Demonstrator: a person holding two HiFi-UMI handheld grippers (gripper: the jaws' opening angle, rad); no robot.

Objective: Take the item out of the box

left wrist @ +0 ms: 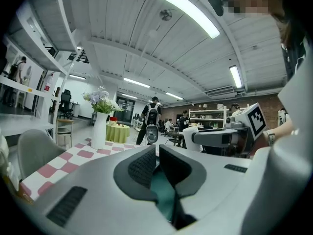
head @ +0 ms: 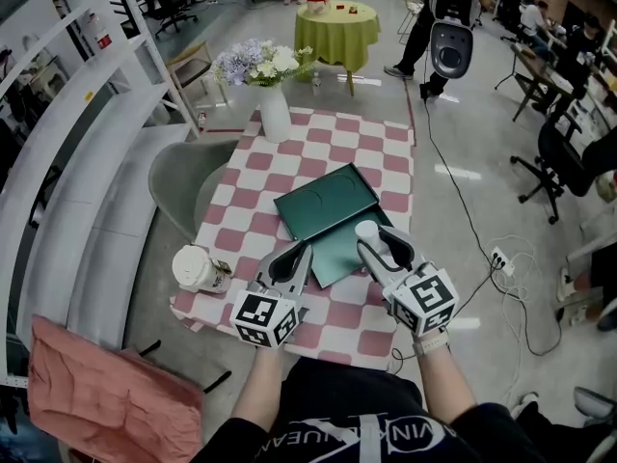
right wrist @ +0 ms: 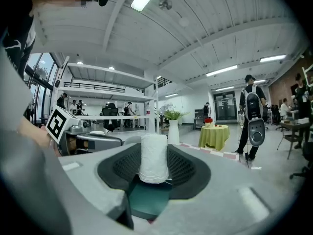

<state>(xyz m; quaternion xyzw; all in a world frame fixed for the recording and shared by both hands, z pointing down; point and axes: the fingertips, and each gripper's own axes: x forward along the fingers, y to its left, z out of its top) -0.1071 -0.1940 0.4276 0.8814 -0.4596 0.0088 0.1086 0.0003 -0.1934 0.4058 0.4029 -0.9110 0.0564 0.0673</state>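
Note:
A flat dark green box (head: 326, 201) lies in the middle of the pink-and-white checked table (head: 386, 152), and a second green panel (head: 337, 254) juts out from under its near corner. My right gripper (head: 378, 244) hangs over that near corner, shut on a white cylindrical roll (head: 367, 231). In the right gripper view the roll (right wrist: 153, 158) stands upright between the two black pads (right wrist: 186, 169), with green surface below. My left gripper (head: 294, 258) is just left of the box's near corner. Its jaws (left wrist: 156, 168) are together with nothing between them.
A white vase of flowers (head: 274, 114) stands at the table's far edge and a paper cup (head: 196, 268) at its near left corner. A grey chair (head: 183, 181) and white shelving (head: 67, 143) are to the left. Cables and a power strip (head: 499, 257) lie on the floor at right.

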